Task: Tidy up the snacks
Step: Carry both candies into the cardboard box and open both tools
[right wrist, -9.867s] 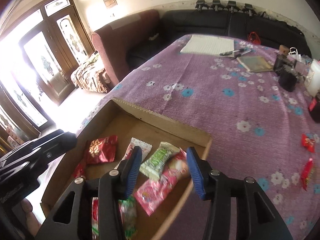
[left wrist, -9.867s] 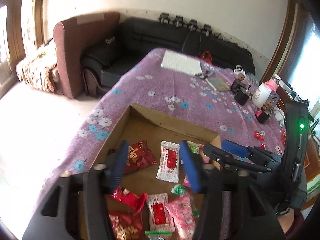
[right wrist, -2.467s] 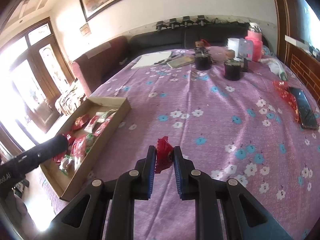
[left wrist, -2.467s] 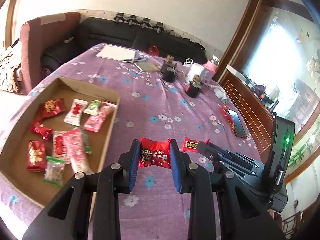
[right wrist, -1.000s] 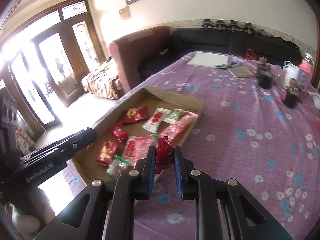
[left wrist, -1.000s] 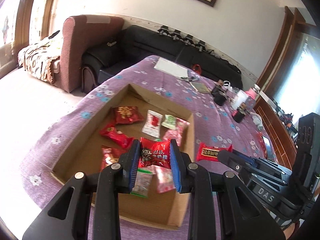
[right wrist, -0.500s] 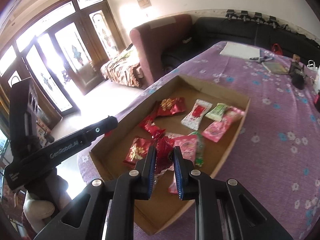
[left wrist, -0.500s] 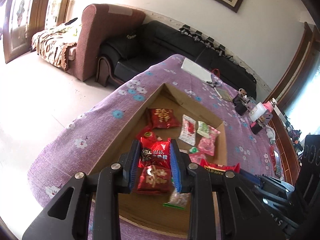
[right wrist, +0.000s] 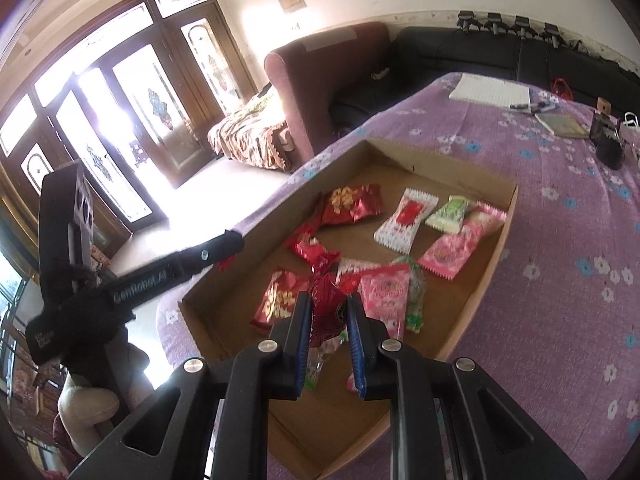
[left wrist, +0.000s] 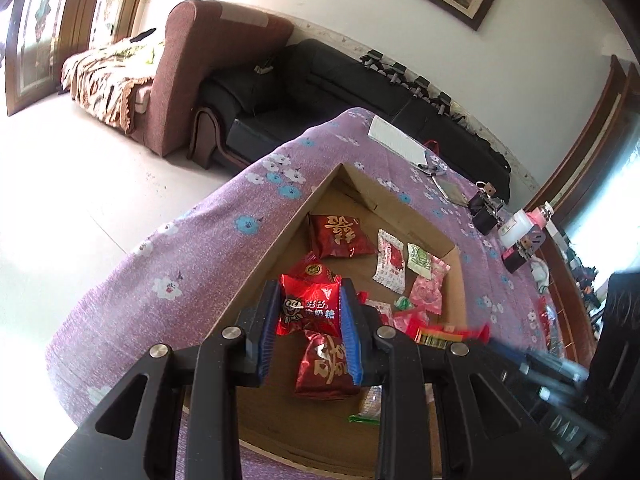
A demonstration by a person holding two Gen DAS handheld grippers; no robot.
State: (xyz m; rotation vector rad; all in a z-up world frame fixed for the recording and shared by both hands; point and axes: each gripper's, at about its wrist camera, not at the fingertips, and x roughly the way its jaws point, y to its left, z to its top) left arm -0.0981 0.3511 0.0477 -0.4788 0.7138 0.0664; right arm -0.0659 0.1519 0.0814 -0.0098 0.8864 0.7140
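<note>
Both grippers were clamped on red packets above the cardboard box [right wrist: 506, 216], which lay on the purple flowered tablecloth [right wrist: 568, 240]. We held the left gripper [left wrist: 309, 326] with its blue pads closed flat on a red milk-candy packet [left wrist: 308, 308] over the box's near left part; in the right wrist view this tool appeared as one dark bar [right wrist: 160, 274] at the box's left wall. We held the right gripper [right wrist: 329, 334] at a narrow gap, pinching a dark red foil packet [right wrist: 328, 310] edge-on over the near middle of the box.

Counted from left to right in the right wrist view, the box floor carried three visible red foil packets, the farthest bearing gold characters [right wrist: 352, 202], one white packet with a red label [right wrist: 406, 218], one green packet [right wrist: 450, 210] and two pink packets, one far right [right wrist: 458, 246] and one beside the right gripper [right wrist: 386, 294]. Further wrappers lay partly hidden under the grippers, so we could not fix the total. Beyond the box lay one white pad [right wrist: 490, 90].
</note>
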